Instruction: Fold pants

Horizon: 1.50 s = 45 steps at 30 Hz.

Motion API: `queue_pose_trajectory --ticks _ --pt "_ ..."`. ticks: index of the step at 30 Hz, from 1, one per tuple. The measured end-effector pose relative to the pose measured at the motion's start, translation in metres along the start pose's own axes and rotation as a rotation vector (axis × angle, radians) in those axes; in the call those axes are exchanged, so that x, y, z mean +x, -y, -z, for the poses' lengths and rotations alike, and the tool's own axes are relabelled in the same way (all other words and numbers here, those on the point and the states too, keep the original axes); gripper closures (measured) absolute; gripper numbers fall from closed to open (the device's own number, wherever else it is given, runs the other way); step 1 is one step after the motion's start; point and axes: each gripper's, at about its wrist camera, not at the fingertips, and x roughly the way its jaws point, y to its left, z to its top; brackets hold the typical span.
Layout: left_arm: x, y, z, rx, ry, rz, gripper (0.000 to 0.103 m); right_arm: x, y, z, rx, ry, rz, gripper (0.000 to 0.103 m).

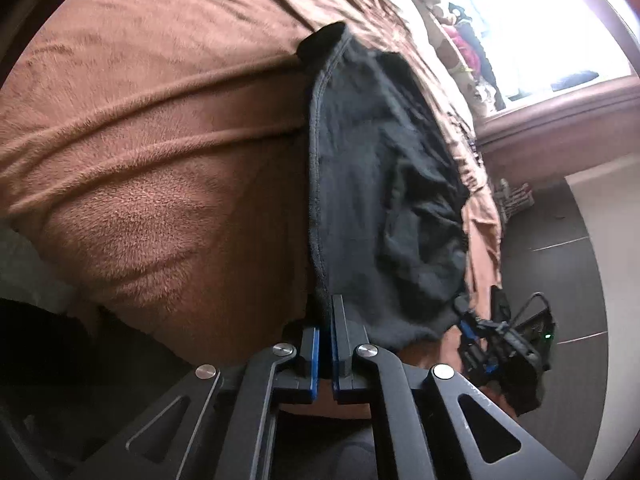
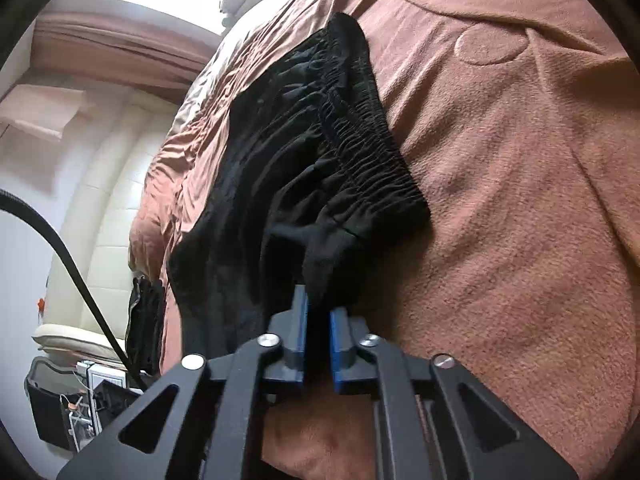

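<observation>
- brown fleece blanket (image 1: 152, 128) covers the bed, wrinkled
- black pants (image 2: 304, 168) lie on the blanket, elastic waistband (image 2: 372, 128) gathered, fabric bunched
- left gripper (image 1: 325, 320): fingers narrow, pinching the pants' stitched edge
- right gripper (image 2: 319, 312): fingers narrow, clamped on a fold of the pants below the waistband
- black cable (image 2: 68, 264) hangs at the bedside

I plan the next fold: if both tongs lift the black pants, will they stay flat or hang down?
Probably they hang: the black pants already drape in soft wrinkles. The gathered waistband looks thicker, so it may sag most.
</observation>
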Motion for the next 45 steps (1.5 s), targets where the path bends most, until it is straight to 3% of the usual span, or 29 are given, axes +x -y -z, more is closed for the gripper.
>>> queue_pose_trajectory --ticks 7,18,32,45 --pt "-0.029 0.027 0.005 0.036 0.040 0.082 0.100 -0.032 -0.002 0.005 -0.014 0.069 -0.045 0.103" --pt "-0.041 0.058 -0.024 0.101 0.126 0.097 0.100 -0.048 -0.018 -0.005 -0.045 0.111 -0.089 0.103" --pt "-0.049 0.122 -0.115 0.167 0.215 0.163 0.100 -0.040 -0.049 -0.045 -0.045 0.165 -0.085 0.103" --pt "-0.022 0.156 -0.199 0.180 0.221 0.188 0.100 -0.006 -0.069 -0.088 -0.015 0.201 -0.087 0.103"
